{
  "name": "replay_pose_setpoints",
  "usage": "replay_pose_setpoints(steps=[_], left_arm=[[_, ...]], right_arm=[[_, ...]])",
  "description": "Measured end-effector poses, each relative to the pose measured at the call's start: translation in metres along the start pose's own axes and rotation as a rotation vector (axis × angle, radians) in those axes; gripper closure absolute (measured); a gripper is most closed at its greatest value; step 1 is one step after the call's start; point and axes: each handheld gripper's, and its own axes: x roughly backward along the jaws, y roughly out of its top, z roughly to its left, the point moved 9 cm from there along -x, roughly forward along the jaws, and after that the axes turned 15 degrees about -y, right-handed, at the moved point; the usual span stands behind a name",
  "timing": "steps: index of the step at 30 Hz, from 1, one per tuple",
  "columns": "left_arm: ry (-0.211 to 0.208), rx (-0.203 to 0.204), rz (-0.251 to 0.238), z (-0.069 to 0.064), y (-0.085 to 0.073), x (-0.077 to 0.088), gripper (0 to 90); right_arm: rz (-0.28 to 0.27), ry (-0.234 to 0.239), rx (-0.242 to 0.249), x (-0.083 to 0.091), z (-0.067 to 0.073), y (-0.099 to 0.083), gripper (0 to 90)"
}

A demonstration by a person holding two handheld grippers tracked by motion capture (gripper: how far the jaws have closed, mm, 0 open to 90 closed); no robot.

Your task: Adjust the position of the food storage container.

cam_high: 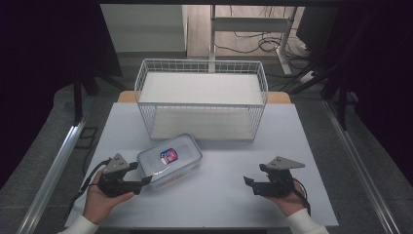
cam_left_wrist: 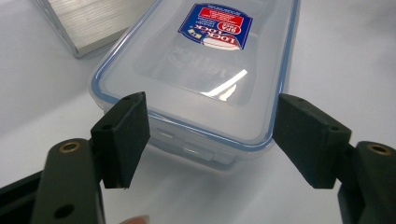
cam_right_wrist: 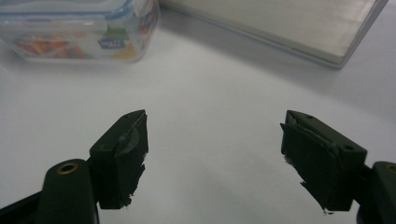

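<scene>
A clear plastic food container (cam_high: pixel 169 159) with a blue-rimmed lid and a red and blue label lies on the white table, left of centre. My left gripper (cam_high: pixel 145 182) is open at the container's near left end. In the left gripper view the container (cam_left_wrist: pixel 201 70) lies between and just beyond the spread jaws of the left gripper (cam_left_wrist: pixel 212 140), apart from both. My right gripper (cam_high: pixel 249 184) is open over bare table at the right, well away from the container (cam_right_wrist: pixel 79 28), which sits at the upper left of the right gripper view. Nothing is between the right gripper (cam_right_wrist: pixel 215 154) jaws.
A white wire basket (cam_high: pixel 201 100) with two shelf levels stands at the back middle of the table. Its lower shelf edge (cam_right_wrist: pixel 289 28) lies ahead of the right gripper. The table's front edge (cam_high: pixel 204 227) is close to both hands. Desk legs and cables (cam_high: pixel 258 39) lie beyond the table.
</scene>
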Motion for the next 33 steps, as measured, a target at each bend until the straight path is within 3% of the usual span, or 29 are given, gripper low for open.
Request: replay_pose_setpoints(steps=[9, 15, 22, 26, 27, 33], left_arm=[[0.0, 0.009, -0.01, -0.003, 0.0, 0.002, 27.1], [0.004, 0.028, -0.015, 0.002, 0.003, 0.0, 27.4], [0.002, 0.03, -0.03, 0.0, 0.004, 0.005, 27.7], [-0.031, 0.054, -0.058, 0.0, 0.011, 0.008, 28.2], [-0.058, 0.071, -0.072, 0.0, 0.016, 0.009, 28.6], [-0.07, 0.05, -0.077, 0.002, 0.033, 0.01, 30.1]], right_arm=[[0.013, -0.01, -0.007, 0.0, -0.001, -0.002, 22.7], [0.029, -0.003, 0.011, -0.004, 0.001, -0.005, 22.4], [0.036, -0.004, 0.02, -0.008, 0.003, -0.002, 22.3], [0.039, -0.001, 0.022, -0.006, 0.006, -0.003, 22.5], [0.032, -0.004, 0.02, -0.006, 0.006, -0.002, 22.5], [0.044, -0.01, 0.019, -0.007, 0.003, -0.004, 22.6]])
